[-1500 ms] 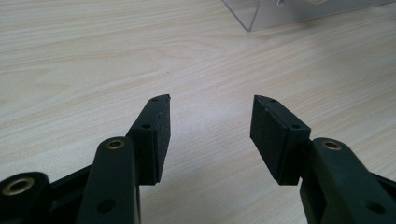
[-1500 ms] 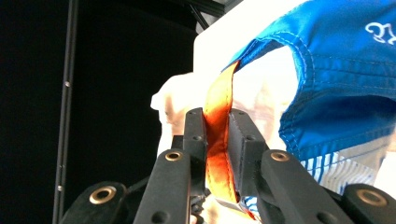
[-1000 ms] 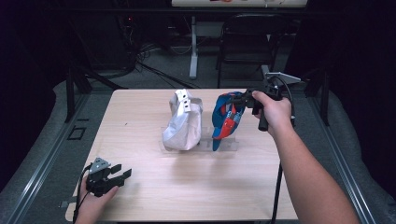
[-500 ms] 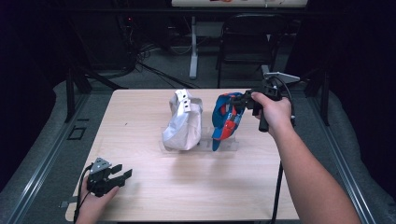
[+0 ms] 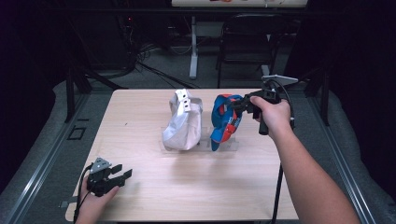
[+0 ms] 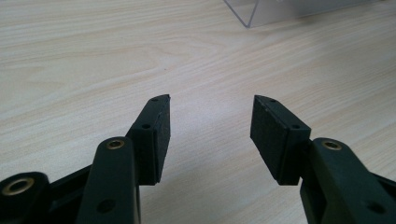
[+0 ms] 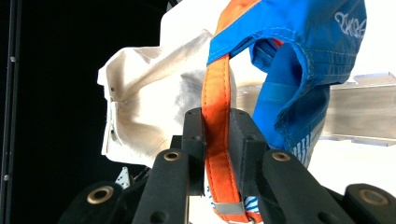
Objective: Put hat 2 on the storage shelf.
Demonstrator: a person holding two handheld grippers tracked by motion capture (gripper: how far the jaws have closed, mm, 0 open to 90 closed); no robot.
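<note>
A blue and orange cap (image 5: 224,122) stands on a clear stand (image 5: 229,145) at the table's middle right, and a white cap (image 5: 183,122) stands just left of it. My right gripper (image 5: 237,106) is shut on the blue cap's orange strap (image 7: 217,140), which runs up between the two pads (image 7: 243,140). The white cap (image 7: 144,107) shows behind it in the right gripper view. Near the table's front left corner my left gripper (image 5: 122,176) rests low over the wood, open, with nothing between its pads (image 6: 159,135).
The light wooden table (image 5: 154,196) has bare wood along its front and left. A corner of the clear stand (image 6: 252,14) shows ahead of the left gripper. Beyond the table are a dark chair (image 5: 243,42), a white post (image 5: 193,51) and cables on the floor.
</note>
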